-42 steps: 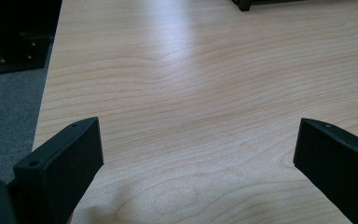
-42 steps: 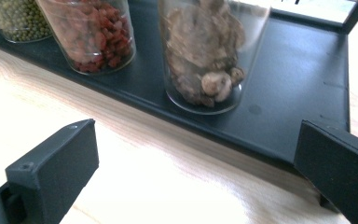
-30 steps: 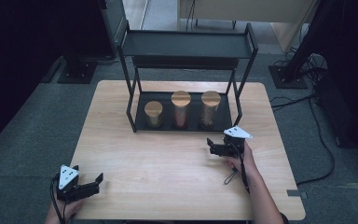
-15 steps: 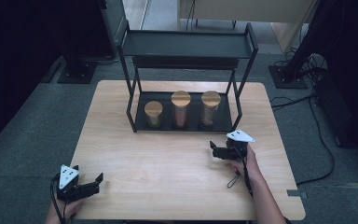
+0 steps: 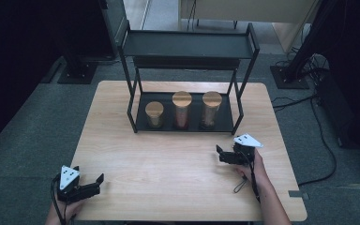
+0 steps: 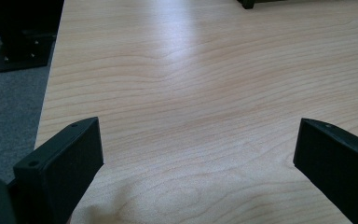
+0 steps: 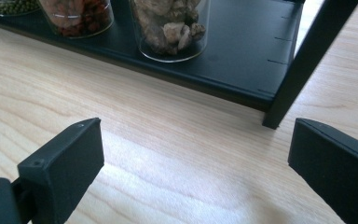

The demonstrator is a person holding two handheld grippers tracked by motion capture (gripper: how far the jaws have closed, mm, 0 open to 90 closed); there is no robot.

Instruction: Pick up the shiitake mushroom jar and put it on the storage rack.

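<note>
The right tool (image 5: 221, 154) hangs wide open and empty before the rack (image 5: 187, 124), facing the rightmost jar (image 5: 211, 109) on its lower shelf. Next step, I judge: advance and straddle it. The left tool (image 5: 98, 182), open and empty, rests on the worktop (image 5: 168, 168).

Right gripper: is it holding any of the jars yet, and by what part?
Nothing is held. The right gripper has its jaws wide apart over bare table, short of the jars on the rack. The left gripper is open and empty too.
</note>
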